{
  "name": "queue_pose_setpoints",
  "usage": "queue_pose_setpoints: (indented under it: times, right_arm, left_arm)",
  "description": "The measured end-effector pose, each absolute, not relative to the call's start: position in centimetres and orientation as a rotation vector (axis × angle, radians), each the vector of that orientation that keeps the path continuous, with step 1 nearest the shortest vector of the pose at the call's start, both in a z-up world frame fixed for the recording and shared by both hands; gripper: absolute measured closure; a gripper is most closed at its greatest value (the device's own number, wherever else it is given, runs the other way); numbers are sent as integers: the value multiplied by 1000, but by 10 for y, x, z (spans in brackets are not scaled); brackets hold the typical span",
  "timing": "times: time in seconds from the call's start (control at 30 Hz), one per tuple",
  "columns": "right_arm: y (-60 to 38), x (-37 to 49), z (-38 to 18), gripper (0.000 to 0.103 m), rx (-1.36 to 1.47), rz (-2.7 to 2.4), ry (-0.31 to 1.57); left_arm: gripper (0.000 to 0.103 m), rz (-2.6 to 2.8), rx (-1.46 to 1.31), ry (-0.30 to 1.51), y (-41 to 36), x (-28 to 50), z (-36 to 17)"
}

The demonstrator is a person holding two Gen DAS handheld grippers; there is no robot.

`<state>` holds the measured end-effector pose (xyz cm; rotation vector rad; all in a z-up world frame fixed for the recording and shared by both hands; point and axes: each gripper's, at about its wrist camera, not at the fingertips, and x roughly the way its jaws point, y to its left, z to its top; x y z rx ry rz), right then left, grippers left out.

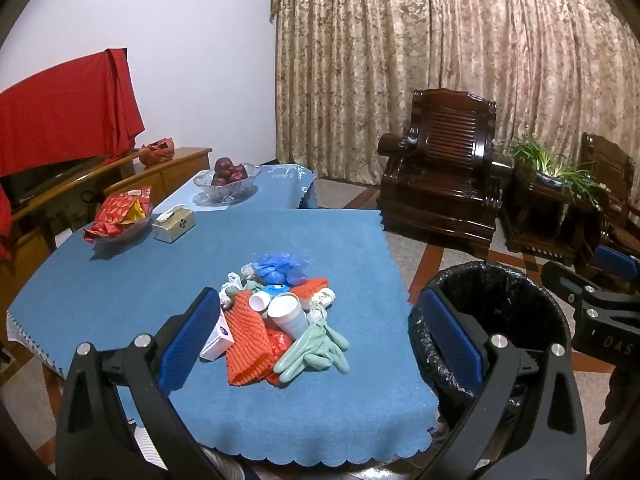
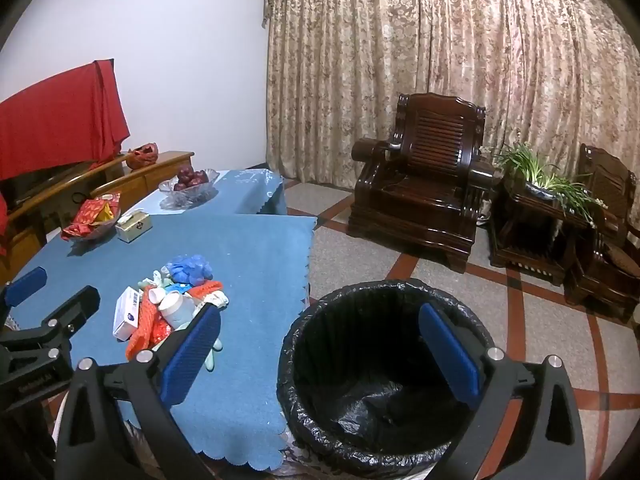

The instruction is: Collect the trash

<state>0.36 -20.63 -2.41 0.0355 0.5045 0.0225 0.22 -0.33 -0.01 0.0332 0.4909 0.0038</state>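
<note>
Both hand-held grippers spread wide and empty, nothing between the pads. Left hand-held gripper (image 1: 320, 332) aimed down over the near edge of the desk (image 1: 120, 280), straight at the trash pile (image 1: 280, 320), which lies ahead and just beyond the fingertips, nearly centred between the jaws. Right hand-held gripper (image 2: 320, 344) off to the right of the desk, hanging over the bin (image 2: 384, 360) on the floor, with the pile to its left and behind its left finger. Left one judged the nearer to the pile, so probably the one to pick first. In the heap: white paper cup (image 1: 290, 314) lying on its side, mouth toward the far side, long axis running from near-right to far-left; a smaller white cup (image 1: 259, 301) just beside it; orange knitted cloth (image 1: 246, 344) stretched toward the camera; pale green rubber gloves (image 1: 316, 350) on the near right; white carton (image 1: 218, 340) at the left, close to the left finger; blue crumpled plastic (image 1: 280, 266) at the far end. Bin lined with a black bag, apparently empty, standing just beside the right edge of the desk. Further back on the desk, well apart from the pile: tissue box (image 1: 174, 224), dish of red packets (image 1: 120, 216), glass bowl of red fruit (image 1: 226, 180)
</note>
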Motion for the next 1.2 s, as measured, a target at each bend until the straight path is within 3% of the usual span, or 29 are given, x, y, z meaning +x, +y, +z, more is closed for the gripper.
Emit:
queue_pose_setpoints:
  times: [1.2]
  right_arm:
    - [-205,4,-25,6,34,23,509]
  left_arm:
    - [5,3,35,494,-2,3,-3]
